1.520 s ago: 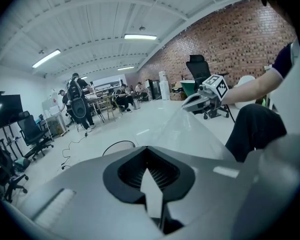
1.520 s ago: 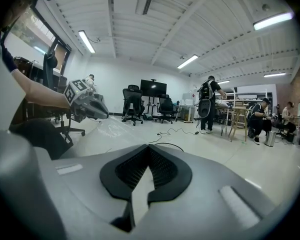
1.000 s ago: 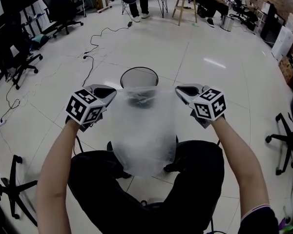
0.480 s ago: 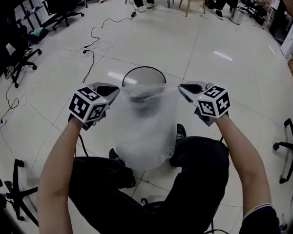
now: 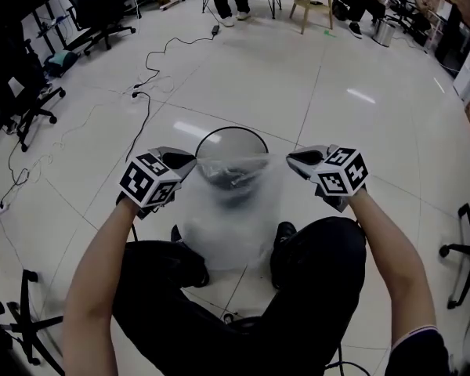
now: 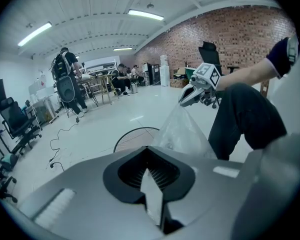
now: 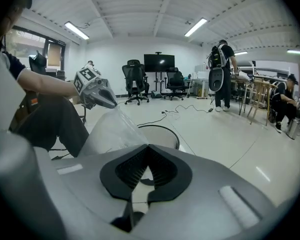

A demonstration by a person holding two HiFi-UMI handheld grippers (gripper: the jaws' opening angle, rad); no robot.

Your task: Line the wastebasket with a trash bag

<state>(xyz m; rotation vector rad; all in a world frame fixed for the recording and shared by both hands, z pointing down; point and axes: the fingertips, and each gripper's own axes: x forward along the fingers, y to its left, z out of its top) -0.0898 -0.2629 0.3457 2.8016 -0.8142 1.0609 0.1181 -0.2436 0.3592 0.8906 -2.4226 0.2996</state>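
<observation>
A clear plastic trash bag (image 5: 229, 210) hangs stretched between my two grippers, its mouth held wide. My left gripper (image 5: 189, 160) is shut on the bag's left rim and my right gripper (image 5: 291, 159) is shut on its right rim. Just beyond the bag stands the round black wire wastebasket (image 5: 232, 134) on the white tiled floor; the bag covers its near edge. In the left gripper view the bag (image 6: 182, 134) runs from my jaws up to the right gripper (image 6: 184, 100), with the basket (image 6: 135, 136) behind. In the right gripper view the bag (image 7: 112, 131) rises toward the left gripper (image 7: 112, 103).
My dark-trousered legs (image 5: 313, 280) stand right below the bag. Black cables (image 5: 145, 92) snake over the floor to the far left. Office chairs (image 5: 19, 92) line the left side, another chair (image 5: 466, 249) at the right. People and a wooden stool (image 5: 317, 2) are far back.
Both grippers have moved forward and down with the bag, closer to the wastebasket. The bag's mouth now overlaps the basket's near rim.
</observation>
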